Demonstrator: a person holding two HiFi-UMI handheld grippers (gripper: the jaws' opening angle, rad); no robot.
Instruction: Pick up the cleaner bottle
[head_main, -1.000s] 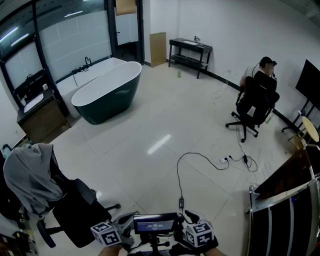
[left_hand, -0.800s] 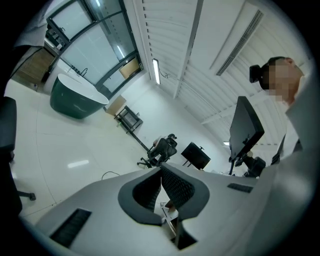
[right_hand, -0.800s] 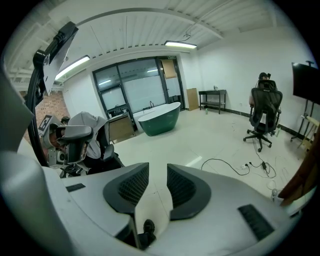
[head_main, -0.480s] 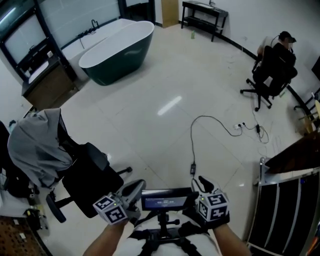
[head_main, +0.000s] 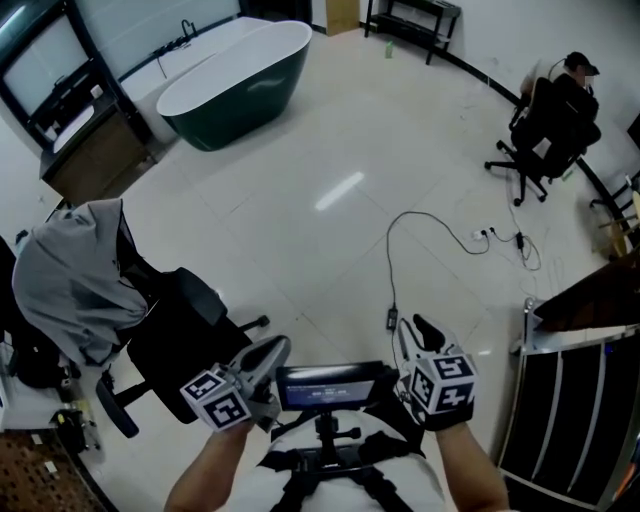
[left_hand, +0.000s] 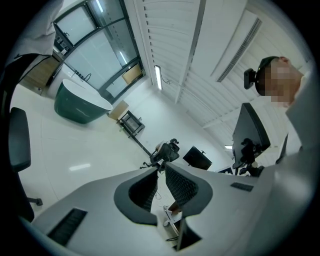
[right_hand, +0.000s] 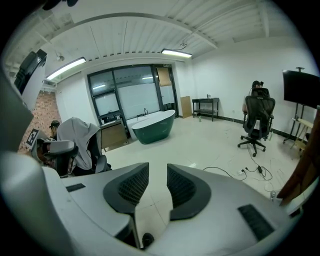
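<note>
Left gripper (left_hand: 161, 167) is held level, its jaws parted only narrowly; they have just been opening, and nothing is caught between them. Right gripper (right_hand: 158, 166) is tilted downward, its jaws likewise set a slim gap apart and empty. A small screen (head_main: 330, 385) is mounted between the two. Well apart from both, at the far edge of the floor (head_main: 330, 130), a small green item (head_main: 388, 48), possibly the cleaner bottle, is seen just beside a black table (head_main: 415, 18).

Grey left gripper (head_main: 268, 352) and right gripper (head_main: 412, 328) (black ribbed jaws), each carrying a black-and-white marker cube (head_main: 216, 398)
</note>
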